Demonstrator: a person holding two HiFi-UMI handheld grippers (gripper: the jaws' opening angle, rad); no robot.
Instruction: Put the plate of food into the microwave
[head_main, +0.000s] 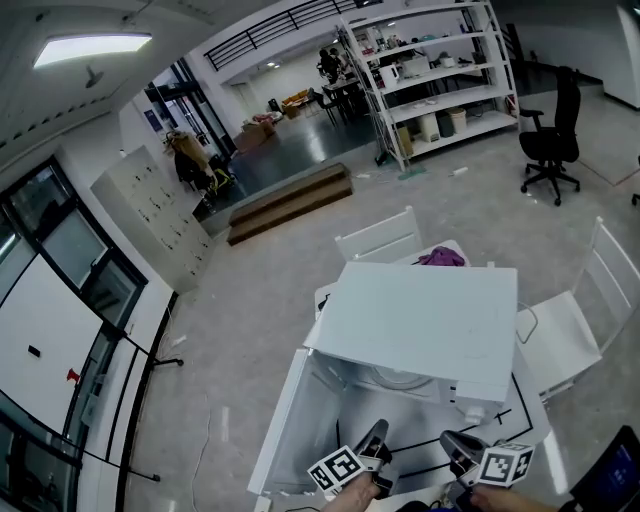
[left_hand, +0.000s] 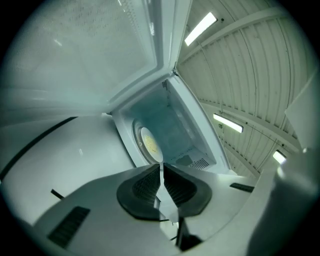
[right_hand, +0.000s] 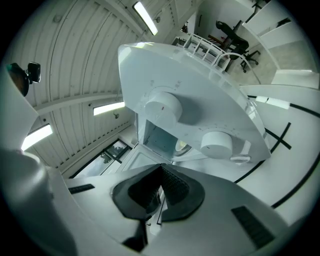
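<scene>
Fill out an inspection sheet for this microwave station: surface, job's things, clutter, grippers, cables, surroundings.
Surface: white table marked with black tape lines.
Job's things: white microwave stands on the table, its door swung open; the plate of food already sits inside the cavity.
Clutter: purple cloth-like thing behind the microwave.
Grippers: left gripper and right gripper both shut, nothing between the jaws, held in front of the open microwave.
Cables: a thin loop by the microwave's right side; cannot tell whether it is a cable.
Surroundings: white chairs, a black office chair, white shelving.
</scene>
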